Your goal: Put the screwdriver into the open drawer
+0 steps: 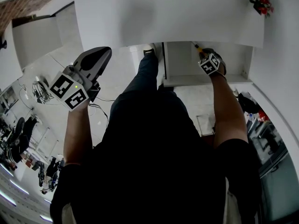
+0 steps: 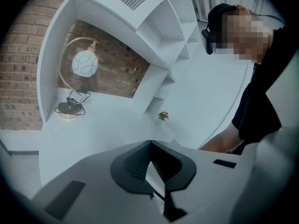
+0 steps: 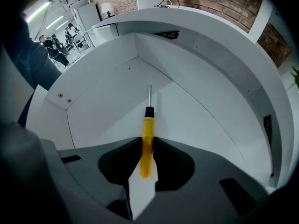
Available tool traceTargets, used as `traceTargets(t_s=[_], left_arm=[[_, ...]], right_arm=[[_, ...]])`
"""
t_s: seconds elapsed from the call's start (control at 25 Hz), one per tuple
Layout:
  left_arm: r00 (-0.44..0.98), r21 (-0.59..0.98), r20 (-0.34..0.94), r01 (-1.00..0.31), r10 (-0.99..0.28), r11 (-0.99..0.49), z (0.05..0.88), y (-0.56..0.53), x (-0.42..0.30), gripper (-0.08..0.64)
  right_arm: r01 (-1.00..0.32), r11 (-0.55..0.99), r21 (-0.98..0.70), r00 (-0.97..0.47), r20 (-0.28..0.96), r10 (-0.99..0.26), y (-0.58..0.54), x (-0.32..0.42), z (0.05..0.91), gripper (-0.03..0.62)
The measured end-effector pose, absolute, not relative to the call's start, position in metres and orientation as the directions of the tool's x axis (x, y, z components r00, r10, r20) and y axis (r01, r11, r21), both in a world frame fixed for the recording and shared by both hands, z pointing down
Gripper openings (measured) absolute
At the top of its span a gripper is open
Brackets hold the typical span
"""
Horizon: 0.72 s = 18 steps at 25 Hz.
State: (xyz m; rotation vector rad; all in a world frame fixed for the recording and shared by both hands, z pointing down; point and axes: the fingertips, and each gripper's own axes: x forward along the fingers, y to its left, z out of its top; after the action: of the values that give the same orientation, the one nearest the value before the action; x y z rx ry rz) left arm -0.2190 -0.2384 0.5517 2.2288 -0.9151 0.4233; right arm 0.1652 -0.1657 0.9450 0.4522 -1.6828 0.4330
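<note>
No readable text or labels

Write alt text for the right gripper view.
The right gripper is shut on the yellow handle of a screwdriver, whose metal shaft points ahead into an open white drawer. A white desk curves above the drawer, with a brick wall beyond.

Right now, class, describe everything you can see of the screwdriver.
The screwdriver has a slim yellow handle, seemingly plastic, a black collar and a thin metal shaft. The right gripper is shut on its handle, shaft pointing forward into the white open drawer. Whether the tip touches the drawer floor is unclear.
</note>
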Motion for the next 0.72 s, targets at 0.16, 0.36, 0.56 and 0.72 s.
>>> traceTargets(t_s=[0.16, 0.36, 0.56, 0.72], left_arm=[[0.700, 0.466, 0.518, -0.713, -0.491, -0.524, 0.550, -0.237, -0.218, 0.017], [0.698, 0.461, 0.518, -0.714, -0.495, -0.527, 0.546, -0.237, -0.217, 0.017], [0.704, 0.457, 0.506, -0.709, -0.498, -0.537, 0.539, -0.236, -0.210, 0.016], [0.706, 0.450, 0.499, -0.707, -0.503, -0.546, 0.532, -0.233, -0.201, 0.017]], right_arm=[[-0.521, 0.853, -0.024, -0.147, 0.987, -0.062, -0.169, 0.164, 0.943, 0.095], [-0.512, 0.859, -0.013, -0.141, 0.988, -0.069, -0.169, 0.166, 0.940, 0.105], [-0.509, 0.860, 0.005, -0.140, 0.986, -0.089, -0.171, 0.170, 0.931, 0.106], [-0.505, 0.863, 0.018, -0.138, 0.985, -0.102, -0.171, 0.174, 0.924, 0.106]])
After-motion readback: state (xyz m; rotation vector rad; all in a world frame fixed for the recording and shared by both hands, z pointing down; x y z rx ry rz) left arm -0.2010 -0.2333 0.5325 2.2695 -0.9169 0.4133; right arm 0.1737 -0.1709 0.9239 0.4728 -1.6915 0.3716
